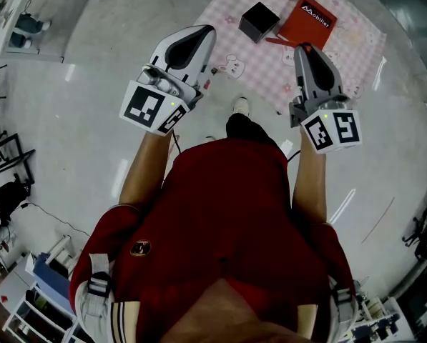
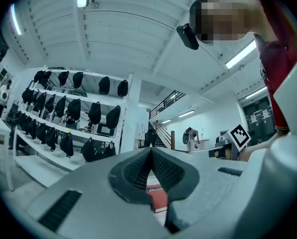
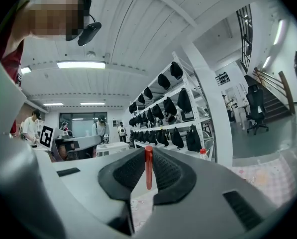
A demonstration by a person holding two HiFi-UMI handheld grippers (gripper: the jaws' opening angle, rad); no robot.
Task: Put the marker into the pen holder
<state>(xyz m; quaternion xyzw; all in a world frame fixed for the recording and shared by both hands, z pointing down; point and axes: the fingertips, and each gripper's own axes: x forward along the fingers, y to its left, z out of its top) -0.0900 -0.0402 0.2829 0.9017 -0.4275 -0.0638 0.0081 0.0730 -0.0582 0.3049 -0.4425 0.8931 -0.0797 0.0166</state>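
Right gripper [image 3: 148, 152] clamps the red marker [image 3: 148, 172]; left gripper [image 2: 150, 152] is closed and empty. The marker should go down upright, centred above the black pen holder [image 1: 259, 20].

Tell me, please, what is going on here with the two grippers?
A person in a red top stands over a pink checked mat on the floor, with a gripper in each hand. The right tongs are clamped on a red marker. The left tongs are shut with nothing in them. The black pen holder sits on the mat beside a red book; the marker is not yet in it.
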